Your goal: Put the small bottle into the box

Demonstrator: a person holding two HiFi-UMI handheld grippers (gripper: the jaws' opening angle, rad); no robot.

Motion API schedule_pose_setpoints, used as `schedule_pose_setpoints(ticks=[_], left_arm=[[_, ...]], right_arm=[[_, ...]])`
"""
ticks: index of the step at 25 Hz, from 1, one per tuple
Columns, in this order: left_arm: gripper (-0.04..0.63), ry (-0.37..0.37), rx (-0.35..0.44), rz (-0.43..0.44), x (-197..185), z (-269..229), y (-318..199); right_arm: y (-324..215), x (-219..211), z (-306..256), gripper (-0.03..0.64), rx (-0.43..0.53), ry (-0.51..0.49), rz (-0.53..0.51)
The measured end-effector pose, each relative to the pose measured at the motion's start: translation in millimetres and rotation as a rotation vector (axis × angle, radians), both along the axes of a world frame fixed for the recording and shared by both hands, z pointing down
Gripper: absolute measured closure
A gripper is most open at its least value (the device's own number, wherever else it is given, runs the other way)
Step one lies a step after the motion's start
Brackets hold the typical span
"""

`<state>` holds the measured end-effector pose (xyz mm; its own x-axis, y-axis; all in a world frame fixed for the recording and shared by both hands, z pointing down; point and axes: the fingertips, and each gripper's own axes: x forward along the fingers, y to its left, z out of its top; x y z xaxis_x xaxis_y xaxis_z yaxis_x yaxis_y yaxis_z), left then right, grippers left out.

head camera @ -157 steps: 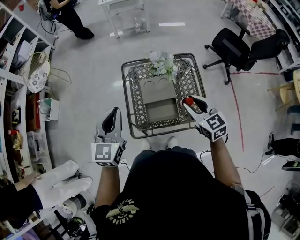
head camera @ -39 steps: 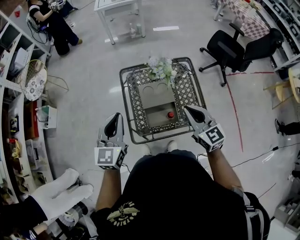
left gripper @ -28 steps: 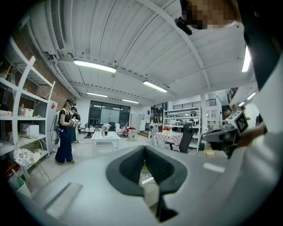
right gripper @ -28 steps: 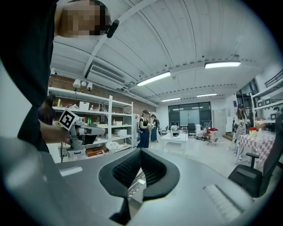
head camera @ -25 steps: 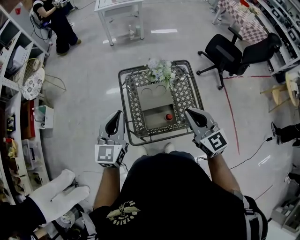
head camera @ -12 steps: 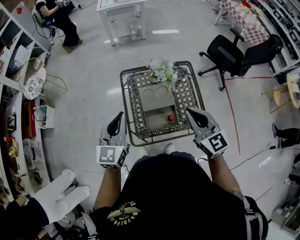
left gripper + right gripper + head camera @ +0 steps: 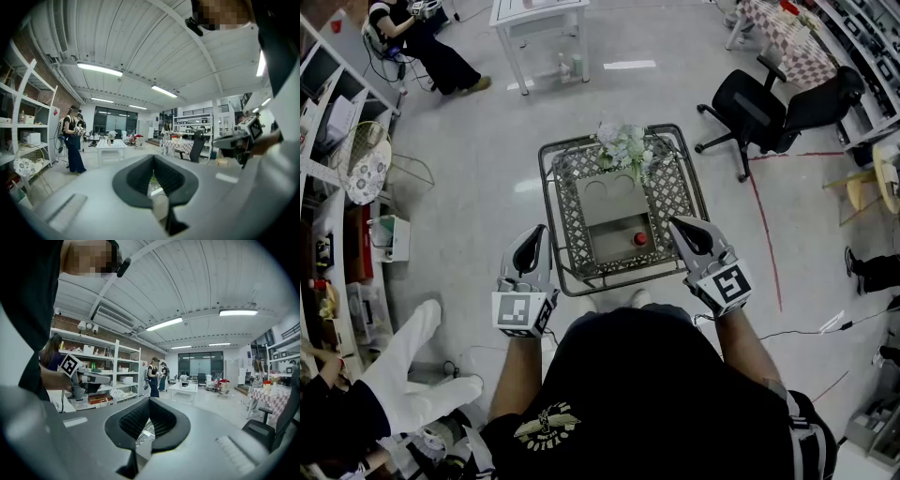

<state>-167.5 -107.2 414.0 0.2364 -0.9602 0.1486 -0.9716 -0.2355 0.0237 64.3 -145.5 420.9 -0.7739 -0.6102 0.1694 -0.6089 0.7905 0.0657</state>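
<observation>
Bottle [image 7: 639, 239] in the box [image 7: 614, 246]; both claws closed, empty.
The bottle, red cap showing, sits in the box's near compartment, towards its right side, on the lattice table [image 7: 572, 202]. The left gripper [image 7: 528, 251] is just off the table's near-left corner and the right gripper [image 7: 689, 236] is at its near-right edge. Each has its jaws pressed together on nothing.

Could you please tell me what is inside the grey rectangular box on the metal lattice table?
The grey rectangular box holds a small red-capped bottle in its near compartment, at the right. From above only the red cap shows; the bottle's body beneath it is covered.
</observation>
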Motion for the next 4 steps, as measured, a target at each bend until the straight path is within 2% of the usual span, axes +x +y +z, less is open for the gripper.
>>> schedule_pose_setpoints(ticks=[4], left_arm=[[0.595,-0.002,0.005,0.005,1.4,-1.7,-2.8]], right_arm=[[-2.9,0.5,-1.0,0.609,0.0,-0.003,0.002]])
